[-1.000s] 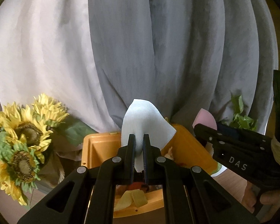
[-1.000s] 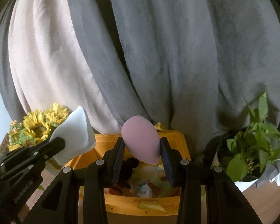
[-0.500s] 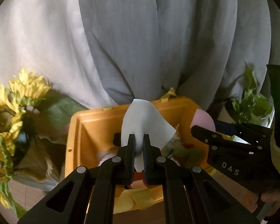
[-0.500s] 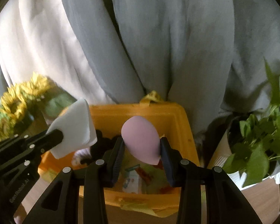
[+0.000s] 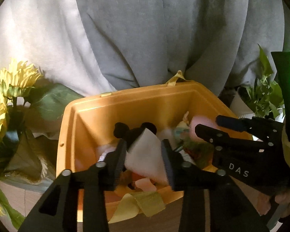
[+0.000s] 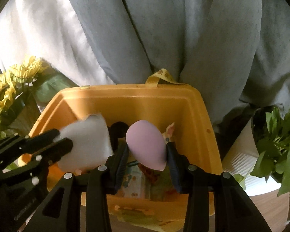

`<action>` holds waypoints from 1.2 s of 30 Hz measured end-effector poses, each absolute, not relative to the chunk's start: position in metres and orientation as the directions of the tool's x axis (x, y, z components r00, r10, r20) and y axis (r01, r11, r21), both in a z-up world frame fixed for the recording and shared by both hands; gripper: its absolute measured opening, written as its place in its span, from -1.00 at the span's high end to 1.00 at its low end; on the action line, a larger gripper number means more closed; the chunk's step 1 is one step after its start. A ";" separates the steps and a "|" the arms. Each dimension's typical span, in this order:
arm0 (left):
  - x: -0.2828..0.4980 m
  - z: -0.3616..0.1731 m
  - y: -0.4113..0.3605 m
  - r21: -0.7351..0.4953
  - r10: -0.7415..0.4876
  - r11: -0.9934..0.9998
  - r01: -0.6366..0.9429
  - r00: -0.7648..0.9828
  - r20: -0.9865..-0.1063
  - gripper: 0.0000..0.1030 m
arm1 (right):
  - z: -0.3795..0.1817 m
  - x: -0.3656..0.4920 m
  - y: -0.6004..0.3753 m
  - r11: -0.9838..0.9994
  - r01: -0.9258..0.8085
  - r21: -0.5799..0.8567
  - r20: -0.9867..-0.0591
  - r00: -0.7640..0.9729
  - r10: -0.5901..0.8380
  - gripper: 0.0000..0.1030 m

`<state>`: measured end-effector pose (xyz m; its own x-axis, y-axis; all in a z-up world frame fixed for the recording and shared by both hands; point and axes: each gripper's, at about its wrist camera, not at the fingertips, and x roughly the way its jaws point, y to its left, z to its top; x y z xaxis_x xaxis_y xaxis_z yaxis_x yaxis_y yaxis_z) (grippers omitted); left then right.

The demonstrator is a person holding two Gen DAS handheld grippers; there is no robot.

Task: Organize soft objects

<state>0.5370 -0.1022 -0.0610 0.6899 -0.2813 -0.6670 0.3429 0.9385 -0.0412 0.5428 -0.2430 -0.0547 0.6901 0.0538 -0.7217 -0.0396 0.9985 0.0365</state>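
Observation:
An orange bin (image 5: 137,92) (image 6: 125,89) holds several soft toys and scraps. Over its inside, my left gripper (image 5: 143,145) (image 6: 61,138) has its jaws opening. A white sponge (image 5: 145,154) (image 6: 85,145), blurred and puffed back to full width, sits loose between its fingers. To its right my right gripper (image 6: 147,148) (image 5: 206,127) is starting to open its jaws. Both of its pads still touch a pink egg-shaped sponge (image 6: 147,145), which hangs above the bin's contents.
A black plush with round ears (image 5: 121,129) lies in the bin, and a yellow ribbon (image 5: 141,203) drapes over the near rim. Sunflowers (image 5: 9,89) (image 6: 15,81) stand on the left. A green plant (image 6: 276,135) in a white pot (image 6: 239,154) stands on the right. Grey curtain (image 5: 164,38) hangs behind.
Both grippers have sunk and tipped down over the bin. The left jaws have spread apart and the white sponge has swelled out. The right jaws have widened slightly.

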 end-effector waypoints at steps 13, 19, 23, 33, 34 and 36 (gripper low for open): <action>0.480 -0.027 -0.073 0.025 -0.143 0.981 0.194 0.801 -0.581 -0.12 | -0.028 0.497 -0.247 1.000 0.010 0.021 -0.676 0.737 0.006 -0.19; 0.437 -0.010 -0.057 0.043 -0.116 0.985 0.165 0.833 -0.541 -0.28 | -0.006 0.448 -0.244 0.999 0.011 0.042 -0.633 0.774 0.019 -0.26; 0.407 -0.001 -0.051 0.040 -0.110 0.988 0.152 0.849 -0.517 -0.37 | 0.007 0.416 -0.232 1.000 0.016 0.026 -0.600 0.800 0.003 -0.28; 0.330 0.019 -0.018 0.034 -0.137 0.985 0.167 0.893 -0.429 -0.54 | 0.028 0.333 -0.200 0.994 0.092 0.056 -0.549 0.834 -0.046 -0.38; 0.320 0.021 -0.014 0.039 -0.141 0.984 0.173 0.897 -0.419 -0.55 | 0.030 0.323 -0.197 0.993 0.102 0.060 -0.543 0.838 -0.054 -0.38; 0.306 0.022 -0.008 0.047 -0.150 0.982 0.185 0.899 -0.411 -0.56 | 0.031 0.303 -0.190 0.991 0.122 0.061 -0.530 0.845 -0.071 -0.41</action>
<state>0.3059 -0.0081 0.0218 0.8991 -0.1497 -0.4113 0.1851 0.9816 0.0474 0.3028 -0.1901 0.0312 0.8452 -0.0709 -0.5297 0.1215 0.9907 0.0612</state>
